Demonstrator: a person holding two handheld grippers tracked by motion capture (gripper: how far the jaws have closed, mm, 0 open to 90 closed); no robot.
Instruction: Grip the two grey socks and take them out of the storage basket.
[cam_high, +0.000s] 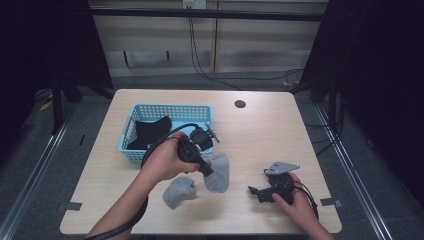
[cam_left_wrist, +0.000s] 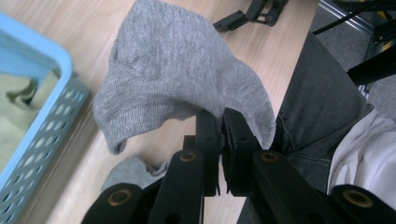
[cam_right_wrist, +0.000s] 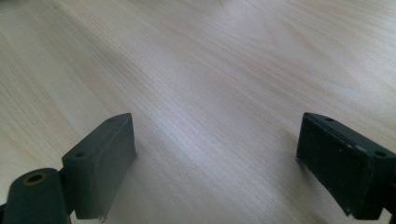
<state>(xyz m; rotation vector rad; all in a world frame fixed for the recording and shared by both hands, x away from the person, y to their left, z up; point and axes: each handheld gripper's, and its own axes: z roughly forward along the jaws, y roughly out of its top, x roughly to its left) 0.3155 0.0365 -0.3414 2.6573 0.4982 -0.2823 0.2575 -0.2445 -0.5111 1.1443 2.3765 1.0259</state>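
Lower right of high view: our right gripper (cam_high: 260, 191) rests on table (cam_high: 260, 130), jaws spread, nothing between. Centre: our left gripper (cam_high: 206, 170) clamps grey sock (cam_high: 218, 170) by edge. Second grey sock (cam_high: 178, 192) just beside. We lift sock clear, carry to blue basket (cam_high: 165, 111) upper left, release over black garment (cam_high: 150, 132).

I see a grey knit sock (cam_left_wrist: 182, 70), soft and matt, pinched in my left gripper (cam_left_wrist: 223, 122), whose black plastic looks dull. At its 9 o'clock the blue basket (cam_left_wrist: 44, 121) is perforated plastic. The table (cam_right_wrist: 210, 70) is pale, smooth wood grain with faint sheen.
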